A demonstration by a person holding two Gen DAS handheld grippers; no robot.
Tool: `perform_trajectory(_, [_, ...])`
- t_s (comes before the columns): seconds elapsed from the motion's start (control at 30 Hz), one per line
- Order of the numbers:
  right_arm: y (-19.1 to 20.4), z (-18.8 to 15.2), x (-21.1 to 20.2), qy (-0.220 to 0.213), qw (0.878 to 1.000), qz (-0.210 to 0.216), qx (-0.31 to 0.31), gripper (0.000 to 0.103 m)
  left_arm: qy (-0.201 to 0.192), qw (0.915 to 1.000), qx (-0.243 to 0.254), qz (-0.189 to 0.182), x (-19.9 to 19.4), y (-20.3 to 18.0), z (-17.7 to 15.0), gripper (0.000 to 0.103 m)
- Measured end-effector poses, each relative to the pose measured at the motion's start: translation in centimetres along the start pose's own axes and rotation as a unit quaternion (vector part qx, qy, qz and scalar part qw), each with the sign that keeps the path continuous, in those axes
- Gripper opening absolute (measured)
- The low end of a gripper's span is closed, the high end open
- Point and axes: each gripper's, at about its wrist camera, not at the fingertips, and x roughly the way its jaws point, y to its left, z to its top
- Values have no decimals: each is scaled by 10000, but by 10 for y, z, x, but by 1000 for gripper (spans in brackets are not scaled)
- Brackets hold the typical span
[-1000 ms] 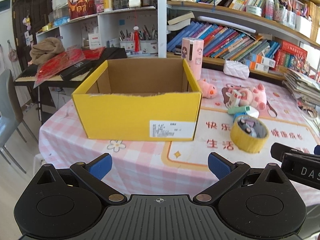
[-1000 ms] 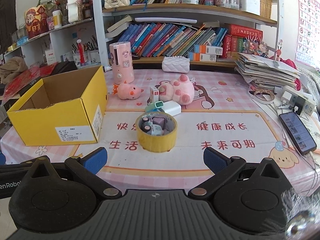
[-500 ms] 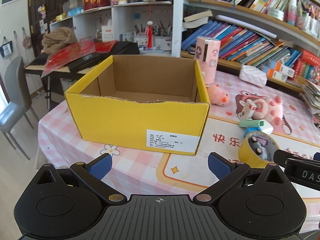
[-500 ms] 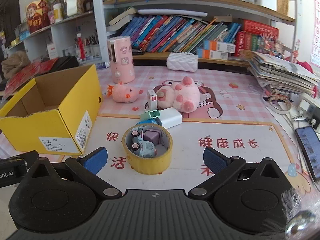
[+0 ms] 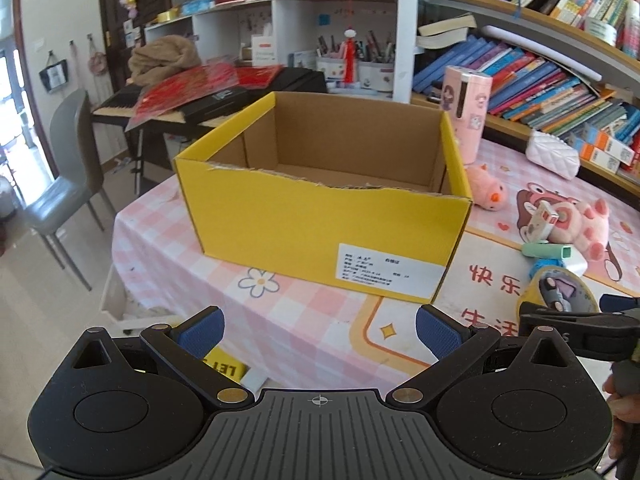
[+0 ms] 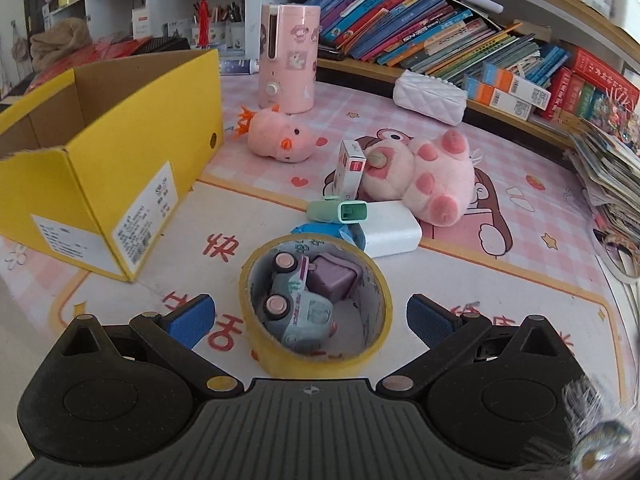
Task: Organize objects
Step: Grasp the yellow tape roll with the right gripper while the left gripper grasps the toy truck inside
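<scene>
I am centring the released right gripper (image 6: 310,318) over the yellow tape roll (image 6: 316,304) at lower centre, while parking the released left gripper (image 5: 318,330) facing the empty yellow box (image 5: 324,216) as its destination.

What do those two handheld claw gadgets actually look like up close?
Both look alike. The left gripper and right gripper each have a matte black plastic body with a ribbed centre plate bearing a small white crosshair mark, two round black discs, angled black linkage arms with brass-coloured pivot pins, and two fingers tipped with textured blue pads.
</scene>
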Motion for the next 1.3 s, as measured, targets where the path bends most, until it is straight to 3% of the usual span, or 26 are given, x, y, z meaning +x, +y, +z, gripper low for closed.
perform_trajectory(0.17, [-1, 0, 17, 139, 9995, 43, -267, 100, 23, 9997, -92, -226, 4, -8, 1, 103])
perform_trajectory(0.23, [-5, 1, 17, 124, 9993, 186, -291, 86, -7, 9995, -67, -302, 6, -15, 4, 103])
perform_trajectory(0.3, [-12, 3, 13, 119, 9988, 391, -261, 84, -26, 9993, -8, -377, 8, -24, 7, 103])
perform_trajectory(0.47, [-47, 12, -31, -842, 9924, 851, 283, 84, 2, 9971, 222, -728, 17, -51, 12, 103])
perform_trajectory(0.57, [-70, 15, -59, -1521, 9844, 661, 586, 84, 29, 9935, 460, -1043, 21, -74, 14, 103])
perform_trajectory(0.63, [-85, 15, -70, -1706, 9818, 371, 752, 84, 89, 9897, 606, -1296, 25, -91, 15, 103])
perform_trajectory(0.8, [-118, 6, -79, -1543, 9809, -11, 1180, 84, 557, 9766, 966, -1839, 46, -137, 11, 102])
perform_trajectory(0.9, [-129, -4, -81, -1475, 9816, -99, 1213, 84, 774, 9707, 1181, -1946, 58, -162, 7, 99])
perform_trajectory(1.03, [-135, -13, -82, -1415, 9849, -110, 995, 84, 779, 9657, 1744, -1760, 69, -191, 0, 76])
perform_trajectory(1.13, [-138, -14, -82, -1402, 9859, -59, 908, 84, 1019, 9649, 1790, -1631, 80, -198, -3, 47])
perform_trajectory(1.17, [-138, -15, -82, -1393, 9864, -43, 877, 84, 1061, 9662, 1718, -1601, 82, -197, -3, 42])
perform_trajectory(1.3, [-137, -16, -82, -1355, 9877, 87, 775, 84, 1069, 9680, 1599, -1612, 81, -193, 2, 40])
